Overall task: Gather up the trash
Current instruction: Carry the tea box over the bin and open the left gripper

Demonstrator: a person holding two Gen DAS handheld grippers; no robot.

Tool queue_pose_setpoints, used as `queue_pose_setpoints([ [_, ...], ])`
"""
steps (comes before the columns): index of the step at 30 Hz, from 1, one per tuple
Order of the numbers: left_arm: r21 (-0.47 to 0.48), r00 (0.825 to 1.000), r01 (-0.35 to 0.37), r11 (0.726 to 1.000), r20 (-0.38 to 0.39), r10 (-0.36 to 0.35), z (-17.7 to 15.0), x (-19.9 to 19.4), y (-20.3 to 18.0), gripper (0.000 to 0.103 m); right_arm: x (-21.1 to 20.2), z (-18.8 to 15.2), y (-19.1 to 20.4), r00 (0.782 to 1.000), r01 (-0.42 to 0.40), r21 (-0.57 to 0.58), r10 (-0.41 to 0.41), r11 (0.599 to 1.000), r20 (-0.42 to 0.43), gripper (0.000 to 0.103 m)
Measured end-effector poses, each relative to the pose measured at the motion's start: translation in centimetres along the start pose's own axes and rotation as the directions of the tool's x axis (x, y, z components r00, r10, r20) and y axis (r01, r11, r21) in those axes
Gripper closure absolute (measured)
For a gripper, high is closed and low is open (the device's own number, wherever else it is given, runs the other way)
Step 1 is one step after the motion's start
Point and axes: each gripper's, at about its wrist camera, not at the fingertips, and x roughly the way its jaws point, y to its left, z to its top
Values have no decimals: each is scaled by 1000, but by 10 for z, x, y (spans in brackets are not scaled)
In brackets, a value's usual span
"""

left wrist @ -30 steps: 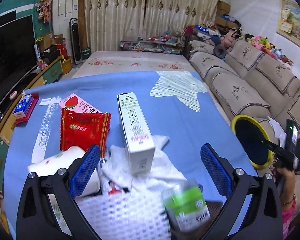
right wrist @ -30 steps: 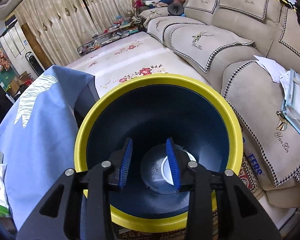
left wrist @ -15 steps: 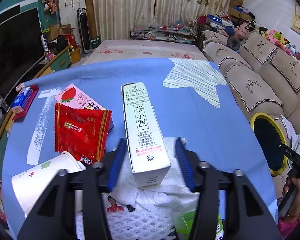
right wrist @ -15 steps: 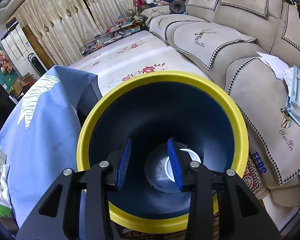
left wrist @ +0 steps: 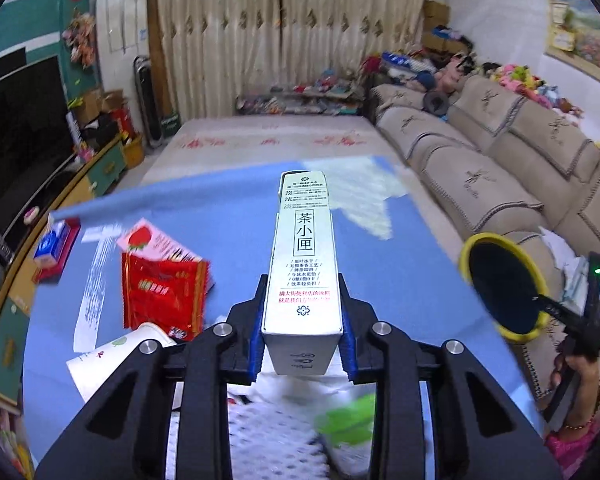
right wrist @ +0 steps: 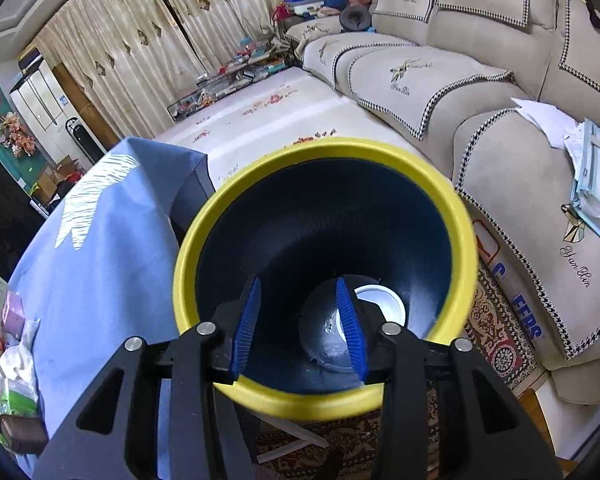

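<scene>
Clamping the tea box (left wrist: 305, 264) at its near end, the left hand-held gripper (left wrist: 302, 338) has just closed on it; box points forward, lifted off the blue bench (left wrist: 400, 280), likely so it clears the other litter. Right hand-held gripper (right wrist: 298, 328) hangs over the bin (right wrist: 466, 280), jaws apart, nothing between them. Bin sits beside bench, near for drop-off.

The far half of the blue-covered surface (left wrist: 228, 208) lies bare, leaving open passage toward its right edge. Nearer, a red snack packet (left wrist: 164, 296), a paper cup (left wrist: 108, 364) and white foam netting (left wrist: 272, 432) crowd the left and front. Beside the surface, the yellow-rimmed bin (right wrist: 324, 272) gapes wide, with the right hand-held gripper (right wrist: 300, 324) hanging over its mouth. The sofa (right wrist: 520, 184) closes off the right side.
</scene>
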Motion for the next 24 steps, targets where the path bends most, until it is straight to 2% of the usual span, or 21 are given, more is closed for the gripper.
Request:
queue_pose_setpoints([
  [5,61,995,86,994,35,-88,9,-26,-39,73,-31,-5,-9,999,10,-11,-9,1000,52,63],
  [9,121,982,183,976,26,-188,15,-29,-87,73,-56,-11,-27,994,48,2,-48,999,94,62],
  [14,176,957,288,941,-47,-285,17,-4,-155,73,-74,-21,-59,989,88,46,-93,995,116,61],
  [20,225,942,333,916,-130,-310,13,46,-225,73,-81,-30,-99,985,122,106,-133,987,109,61],
  [24,235,930,352,906,-196,-311,10,85,-259,73,-79,-33,-111,985,125,119,-137,985,101,61],
])
